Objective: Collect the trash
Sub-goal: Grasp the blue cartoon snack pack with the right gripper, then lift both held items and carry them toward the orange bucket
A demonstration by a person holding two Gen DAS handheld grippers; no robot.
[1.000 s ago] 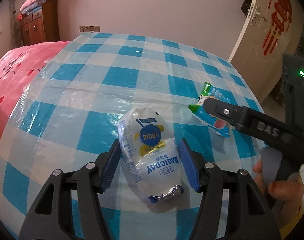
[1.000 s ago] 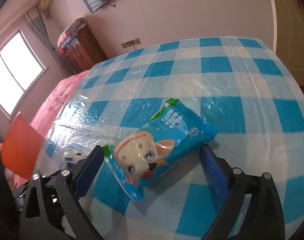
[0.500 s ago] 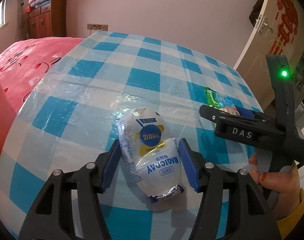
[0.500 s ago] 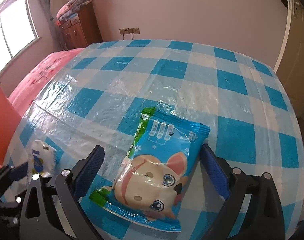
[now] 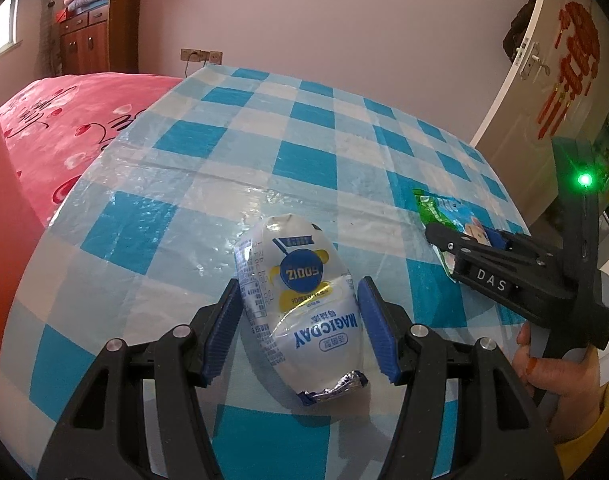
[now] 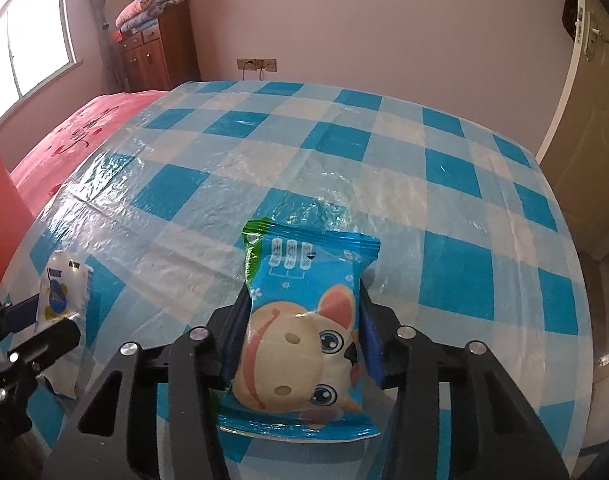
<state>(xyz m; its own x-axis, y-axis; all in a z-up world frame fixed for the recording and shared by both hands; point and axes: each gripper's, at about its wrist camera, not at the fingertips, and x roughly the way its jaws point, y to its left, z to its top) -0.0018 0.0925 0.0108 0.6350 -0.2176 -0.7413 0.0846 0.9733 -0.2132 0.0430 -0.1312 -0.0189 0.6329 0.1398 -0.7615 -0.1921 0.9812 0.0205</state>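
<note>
A white milk pouch [image 5: 304, 320] with a blue and yellow label sits lengthwise between the blue pads of my left gripper [image 5: 298, 286], which is shut on it just above the checked table [image 5: 304, 152]. To its right, my right gripper [image 5: 464, 236] holds a blue wipes packet [image 5: 440, 208]. In the right wrist view the jaws of the right gripper [image 6: 304, 300] are closing, and both pads press the sides of the blue packet [image 6: 304, 340] with the cartoon dog. The white pouch [image 6: 60, 292] shows at the far left there.
The blue-and-white tablecloth [image 6: 344, 140] is covered with shiny plastic film. A pink bed [image 5: 64, 120] lies left of the table, with a wooden cabinet [image 5: 96, 40] behind it. A door [image 5: 544, 60] stands at the right. A person's hand [image 5: 556, 380] grips the right tool.
The right jaws have come in from wide apart onto the blue packet, which now lies lengthwise between them. The left gripper has shifted across the table with the pouch still in it.
</note>
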